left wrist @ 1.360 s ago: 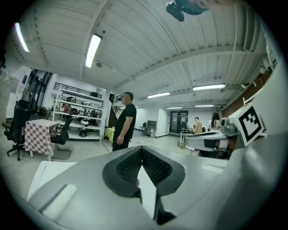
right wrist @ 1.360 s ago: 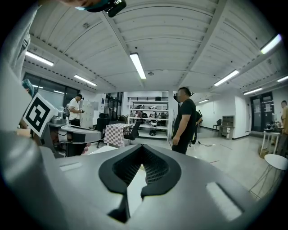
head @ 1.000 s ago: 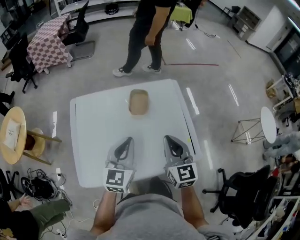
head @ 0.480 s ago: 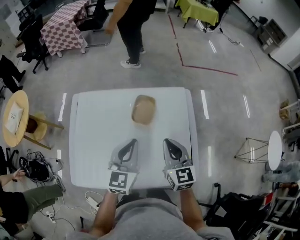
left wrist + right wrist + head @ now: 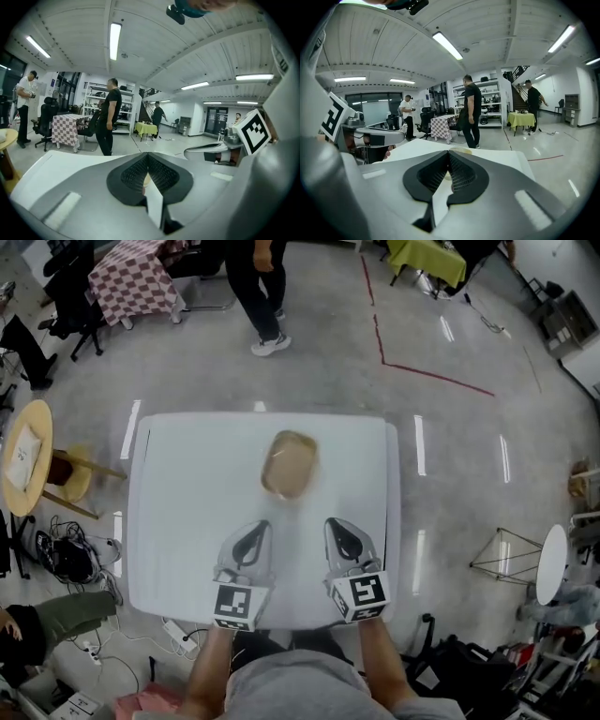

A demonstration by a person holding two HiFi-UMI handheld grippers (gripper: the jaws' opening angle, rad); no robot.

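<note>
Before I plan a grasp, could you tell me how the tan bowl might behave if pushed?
The tan bowl looks shallow and thin-rimmed, so probably light. On the smooth white table it would likely slide rather than tip.

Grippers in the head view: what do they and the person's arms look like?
The left gripper and right gripper are light grey tapering shells with dark teardrop recesses. Each carries a white cube printed with black square markers at its rear. Their pads are black and ribbed. No cables show. The person wears a grey top; forearms are uncovered.
</note>
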